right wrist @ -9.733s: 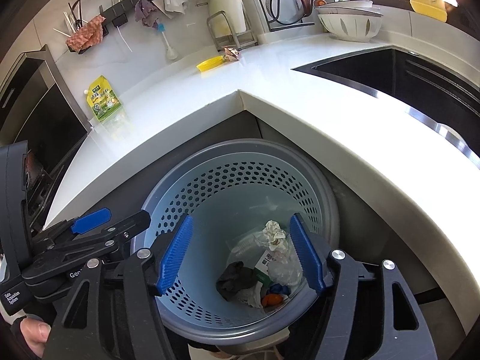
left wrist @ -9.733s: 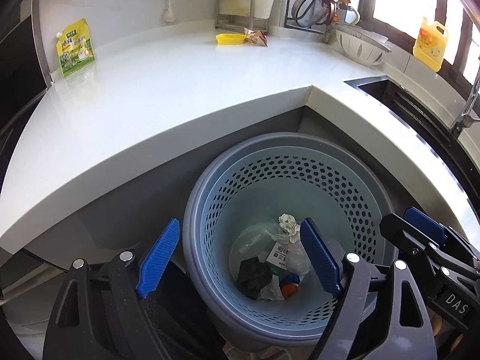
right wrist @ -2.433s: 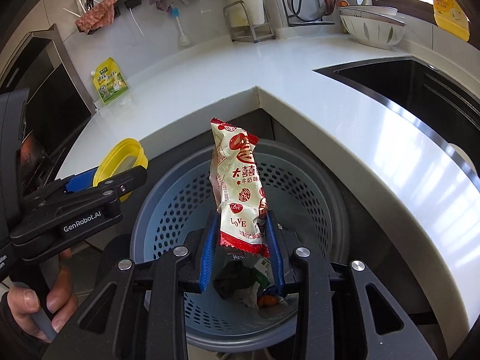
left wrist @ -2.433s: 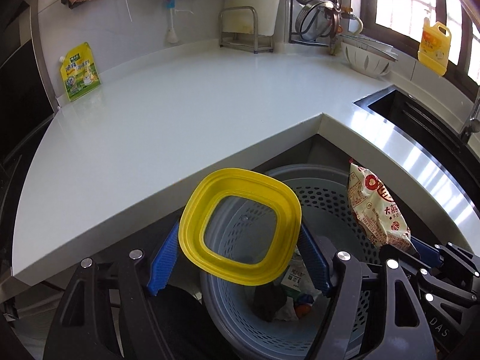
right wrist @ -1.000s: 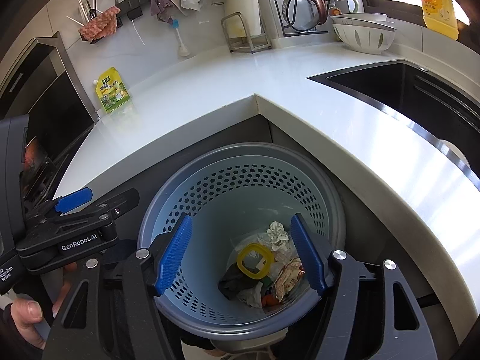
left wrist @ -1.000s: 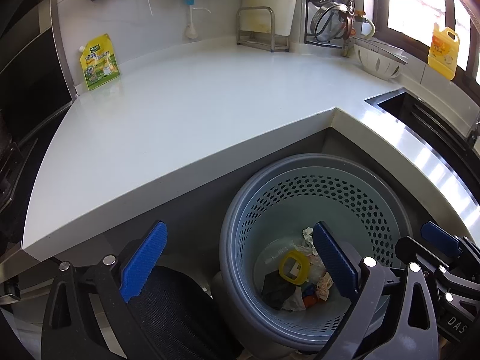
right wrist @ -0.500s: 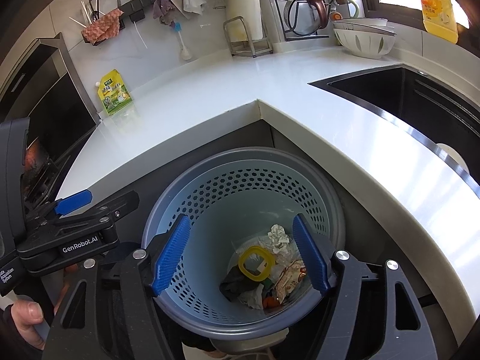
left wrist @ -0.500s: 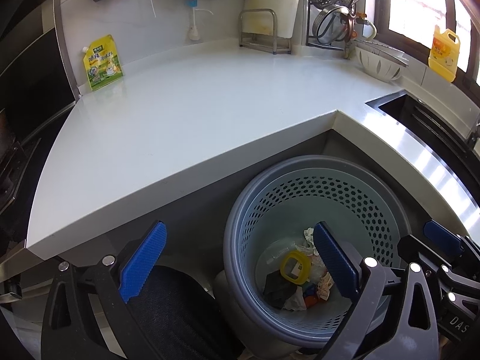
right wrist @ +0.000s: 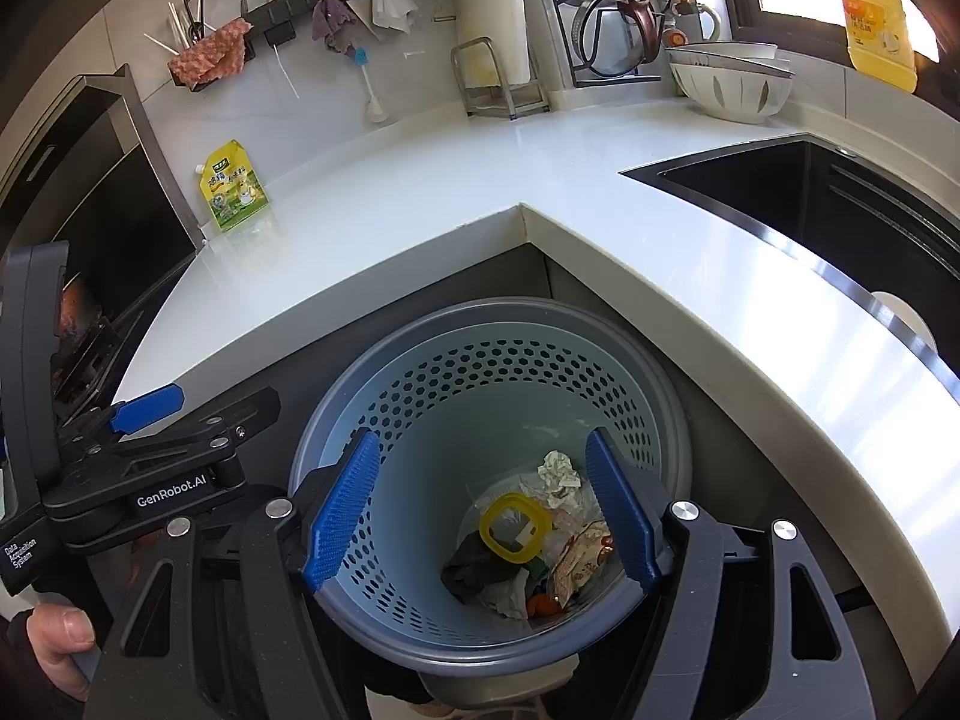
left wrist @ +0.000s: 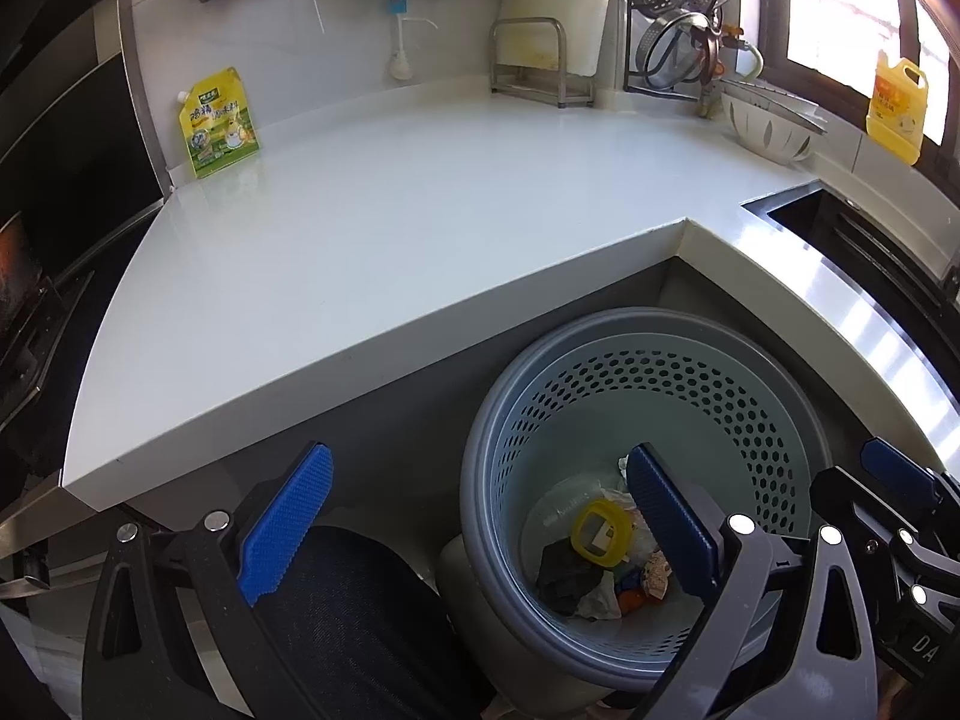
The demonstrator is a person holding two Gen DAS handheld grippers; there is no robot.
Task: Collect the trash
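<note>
A blue-grey perforated waste basket [left wrist: 654, 336] [right wrist: 480, 324] stands on the floor under the counter corner. Inside lie a yellow ring-shaped lid [left wrist: 602, 533] [right wrist: 515, 525], a red-and-white snack wrapper [right wrist: 579, 558] [left wrist: 655, 570], crumpled paper [right wrist: 558, 468] and dark scraps. My left gripper [left wrist: 480, 531] is open and empty, above and left of the basket. My right gripper [right wrist: 483, 513] is open and empty, right over the basket mouth.
A white L-shaped counter [left wrist: 390, 228] wraps behind the basket. On it stand a yellow-green pouch [left wrist: 219, 123] by the wall, a metal rack [left wrist: 528, 63] and a white colander [left wrist: 771, 123]. A dark sink [right wrist: 840, 204] lies to the right.
Both grippers dropped the yellow lid and the snack wrapper into the basket and opened. In the last second both have drawn slightly back; the trash lies still.
</note>
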